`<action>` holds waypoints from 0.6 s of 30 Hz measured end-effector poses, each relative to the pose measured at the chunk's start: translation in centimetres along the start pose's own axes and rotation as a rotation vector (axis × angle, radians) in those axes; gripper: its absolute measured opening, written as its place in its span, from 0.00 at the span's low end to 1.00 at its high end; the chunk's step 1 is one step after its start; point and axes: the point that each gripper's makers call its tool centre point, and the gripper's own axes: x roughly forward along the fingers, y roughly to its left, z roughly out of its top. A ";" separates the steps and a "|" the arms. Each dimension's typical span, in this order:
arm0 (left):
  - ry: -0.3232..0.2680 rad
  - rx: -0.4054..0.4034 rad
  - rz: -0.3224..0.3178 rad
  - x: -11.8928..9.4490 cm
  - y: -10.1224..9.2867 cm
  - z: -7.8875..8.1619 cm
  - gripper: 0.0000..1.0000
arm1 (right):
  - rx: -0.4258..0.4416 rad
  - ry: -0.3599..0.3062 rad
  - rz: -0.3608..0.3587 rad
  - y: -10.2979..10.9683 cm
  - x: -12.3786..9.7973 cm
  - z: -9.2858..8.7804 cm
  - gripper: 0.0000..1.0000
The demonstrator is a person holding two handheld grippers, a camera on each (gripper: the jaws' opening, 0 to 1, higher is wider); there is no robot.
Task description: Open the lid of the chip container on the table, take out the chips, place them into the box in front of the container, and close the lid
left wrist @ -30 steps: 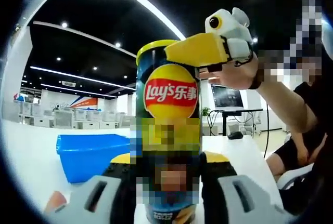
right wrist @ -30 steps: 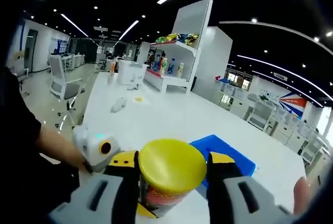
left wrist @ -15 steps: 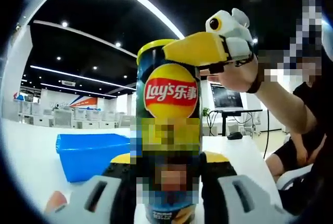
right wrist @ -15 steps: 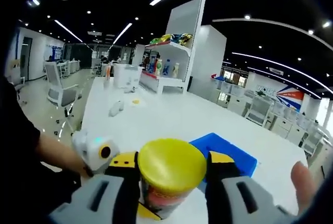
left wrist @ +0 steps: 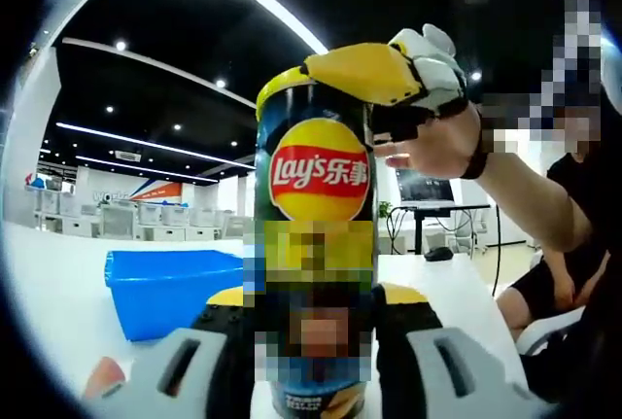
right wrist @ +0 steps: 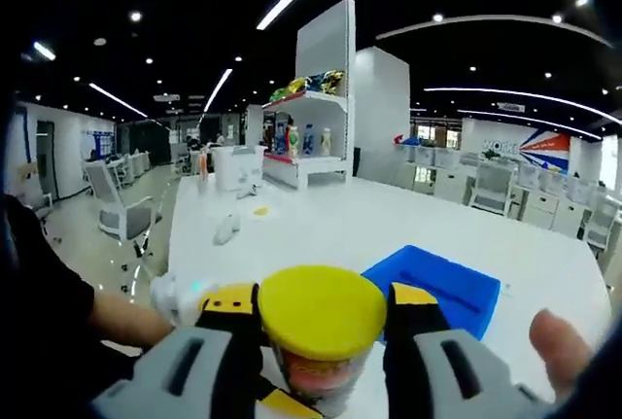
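Observation:
A tall Lay's chip can (left wrist: 316,205) stands upright on the white table, and my left gripper (left wrist: 316,310) is shut on its lower part. Its yellow lid (right wrist: 322,310) sits on top, with my right gripper (right wrist: 321,298) shut around its rim. In the left gripper view the right gripper (left wrist: 335,74) shows tilted at the can's top, held by a hand (left wrist: 437,142). The blue box (left wrist: 170,283) lies on the table to the left behind the can, and the blue box (right wrist: 437,288) appears just beyond the lid in the right gripper view.
The long white table (right wrist: 321,220) stretches away with a few small items far off. A shelf unit (right wrist: 301,137) with bottles stands at its far end. A person's fingertip (right wrist: 559,341) shows at the lower right. An office chair (right wrist: 117,215) stands left of the table.
My right gripper has tipped upward at the can's top, keeping its hold on the lid, so its view now looks more level. The can and the left gripper have stayed put.

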 end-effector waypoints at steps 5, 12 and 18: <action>0.000 0.000 0.000 0.0 0.0 0.0 0.47 | 0.006 -0.006 0.002 0.0 0.0 0.0 0.44; -0.001 0.000 -0.001 -0.1 0.0 0.0 0.47 | 0.117 -0.045 0.044 -0.2 -0.2 0.5 0.44; -0.001 0.000 -0.001 -0.1 0.0 0.0 0.47 | 0.123 -0.052 0.044 -0.1 -0.2 0.5 0.44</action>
